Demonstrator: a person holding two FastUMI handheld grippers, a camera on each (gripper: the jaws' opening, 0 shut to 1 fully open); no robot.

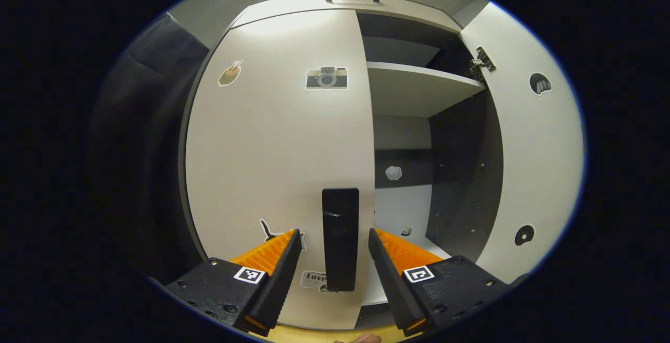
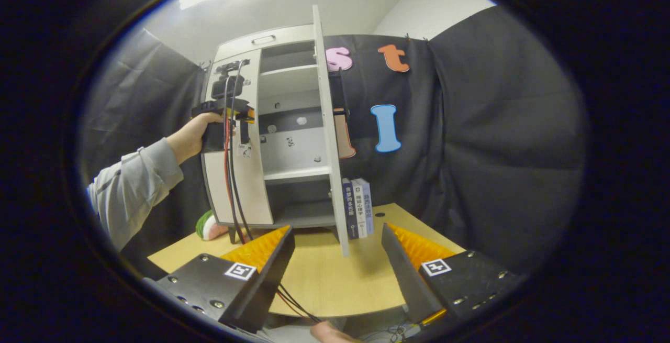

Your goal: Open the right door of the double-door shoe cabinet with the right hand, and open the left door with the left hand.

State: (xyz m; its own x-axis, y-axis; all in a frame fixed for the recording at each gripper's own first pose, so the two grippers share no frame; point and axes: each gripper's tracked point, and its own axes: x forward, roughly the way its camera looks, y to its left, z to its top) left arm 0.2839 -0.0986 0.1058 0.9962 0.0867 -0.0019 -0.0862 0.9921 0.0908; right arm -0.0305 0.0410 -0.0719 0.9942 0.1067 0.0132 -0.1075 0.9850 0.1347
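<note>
Shoe cabinet (image 2: 272, 139): standing at the far side of the wooden table (image 2: 335, 280), pale grey with a dark inside.
Right door (image 1: 528, 139): standing wide open, hinge showing near its top, two dark stickers on its inner face.
Left door (image 1: 277, 165): looking closed, carrying a camera sticker (image 1: 326, 78) and a few smaller ones.
Door handle (image 1: 341, 238): a black upright bar at the left door's right edge, sitting between the left gripper's fingers, neither finger visibly pressing it.
Shelves: looking bare apart from small stickers on the back panel.
Left gripper (image 1: 335, 241): fingers spread apart, straddling the handle; in the right gripper view a hand (image 2: 193, 133) is holding it at the door.
Right gripper (image 2: 337, 233): fingers spread apart, hovering over the table, well away from the cabinet.
Books (image 2: 358, 207): standing upright right of the cabinet.
</note>
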